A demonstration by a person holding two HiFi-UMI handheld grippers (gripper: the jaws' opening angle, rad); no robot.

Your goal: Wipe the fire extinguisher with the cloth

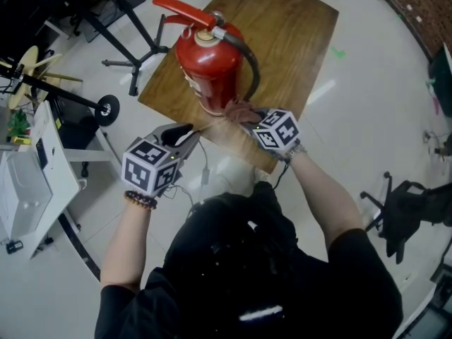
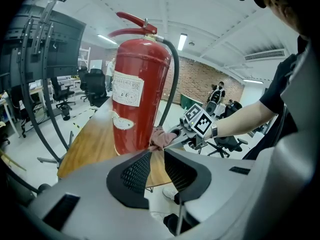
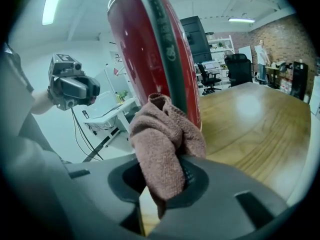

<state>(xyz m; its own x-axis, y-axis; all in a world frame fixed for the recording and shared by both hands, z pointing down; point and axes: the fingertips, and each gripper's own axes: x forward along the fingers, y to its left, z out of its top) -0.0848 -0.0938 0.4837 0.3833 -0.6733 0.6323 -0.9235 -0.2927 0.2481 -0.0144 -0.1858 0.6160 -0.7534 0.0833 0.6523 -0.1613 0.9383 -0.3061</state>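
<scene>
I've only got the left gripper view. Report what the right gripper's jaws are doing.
Observer: In the right gripper view, the right gripper is shut on the cloth. The cloth bunches up above the jaws against the lower side of the fire extinguisher.
Operator: Now give me my left gripper's place from above.
Observer: In the head view, the left gripper sits at the near edge of the table. It is to the left of the extinguisher's base and clear of it.
</scene>
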